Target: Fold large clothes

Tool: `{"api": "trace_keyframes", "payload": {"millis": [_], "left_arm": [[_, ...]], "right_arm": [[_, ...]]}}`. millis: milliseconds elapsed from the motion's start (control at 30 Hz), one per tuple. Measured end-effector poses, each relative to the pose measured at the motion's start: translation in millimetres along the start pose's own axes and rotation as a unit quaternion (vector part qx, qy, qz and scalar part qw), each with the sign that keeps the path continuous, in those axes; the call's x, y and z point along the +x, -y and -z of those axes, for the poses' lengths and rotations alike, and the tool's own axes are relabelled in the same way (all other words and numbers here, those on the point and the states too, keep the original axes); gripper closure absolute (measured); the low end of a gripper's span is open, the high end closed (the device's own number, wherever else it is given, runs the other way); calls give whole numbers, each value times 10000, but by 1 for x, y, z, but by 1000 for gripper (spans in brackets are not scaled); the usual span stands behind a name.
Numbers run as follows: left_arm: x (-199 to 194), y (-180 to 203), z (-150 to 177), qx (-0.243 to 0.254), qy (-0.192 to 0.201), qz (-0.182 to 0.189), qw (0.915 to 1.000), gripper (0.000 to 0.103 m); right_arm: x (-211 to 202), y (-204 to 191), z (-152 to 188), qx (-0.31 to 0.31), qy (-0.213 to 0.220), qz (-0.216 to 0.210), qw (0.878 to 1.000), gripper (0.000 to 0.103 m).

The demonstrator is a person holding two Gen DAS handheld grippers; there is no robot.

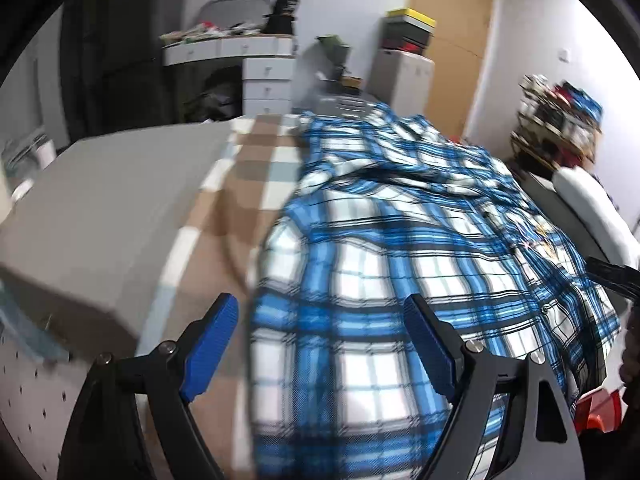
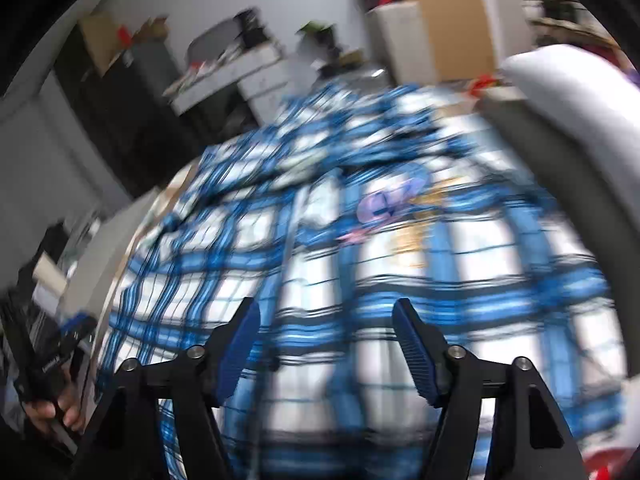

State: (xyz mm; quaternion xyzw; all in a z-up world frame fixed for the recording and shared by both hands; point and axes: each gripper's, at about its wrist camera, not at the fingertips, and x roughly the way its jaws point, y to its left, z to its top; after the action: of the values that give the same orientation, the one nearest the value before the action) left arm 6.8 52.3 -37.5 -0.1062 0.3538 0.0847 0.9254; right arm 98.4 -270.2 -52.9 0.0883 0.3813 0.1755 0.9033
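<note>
- My left gripper (image 1: 320,312), black-framed with ribbed blue pads, has its jaws spread wide and nothing between them; it hangs over the near left edge of the shirt.
- My right gripper (image 2: 326,316), of the same build, is likewise released, its jaws apart above the near part of the cloth with nothing pinched.
- The large blue, white and black plaid button shirt (image 1: 400,248) lies spread across the bed in front of both tools, rumpled at its far end, where folds bunch up.
- The right wrist view is heavily blurred, but a printed patch (image 2: 394,200) in purple and orange shows on the shirt's chest.
- Under the shirt is a brown, beige and pale blue checked bedcover (image 1: 224,208), bare to the left of the cloth.
- A flat grey slab (image 1: 104,208) lies on the bedcover's left side, just beside the shirt but not touching it.
- In the right wrist view, my left hand (image 2: 48,408) shows at the lower left edge, wrapped around the other tool's handle.
- A white padded chair (image 1: 592,208) stands near the bed's right side.
</note>
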Motion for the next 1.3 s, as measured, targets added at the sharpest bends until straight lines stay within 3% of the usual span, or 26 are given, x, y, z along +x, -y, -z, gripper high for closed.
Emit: {"api": "trace_keyframes", "payload": {"millis": [133, 367, 400, 467, 567, 833, 1000, 1200, 1267, 1300], "left_arm": [[12, -10, 9, -137, -426, -92, 9990, 22], [30, -7, 8, -9, -721, -74, 9974, 24], [31, -7, 9, 16, -793, -44, 9968, 29], [40, -4, 9, 39, -1017, -24, 9948, 55], [40, -6, 12, -50, -1054, -59, 9944, 71], [37, -15, 14, -360, -1124, 50, 9930, 71], [38, -12, 12, -235, -1124, 32, 9934, 71], [43, -1, 12, 230, -1036, -260, 9940, 71], [43, 1, 13, 281, -971, -275, 9945, 98], [43, 1, 13, 253, -955, -257, 9948, 98]], "right_arm": [[-33, 40, 8, 294, 153, 488, 9983, 31], [-67, 95, 25, 1093, 252, 991, 9887, 31], [-69, 97, 27, 1111, 269, 1052, 9879, 31], [-72, 101, 29, 1161, 295, 1099, 9867, 31], [-73, 105, 30, 1186, 294, 1146, 9859, 31], [-66, 109, 30, 1136, 234, 1118, 9869, 31], [-61, 111, 33, 1168, 201, 1104, 9868, 31], [-60, 124, 40, 1361, 160, 1176, 9836, 30], [-56, 127, 40, 1355, 137, 1204, 9833, 30], [-54, 129, 40, 1360, 127, 1235, 9829, 30]]}}
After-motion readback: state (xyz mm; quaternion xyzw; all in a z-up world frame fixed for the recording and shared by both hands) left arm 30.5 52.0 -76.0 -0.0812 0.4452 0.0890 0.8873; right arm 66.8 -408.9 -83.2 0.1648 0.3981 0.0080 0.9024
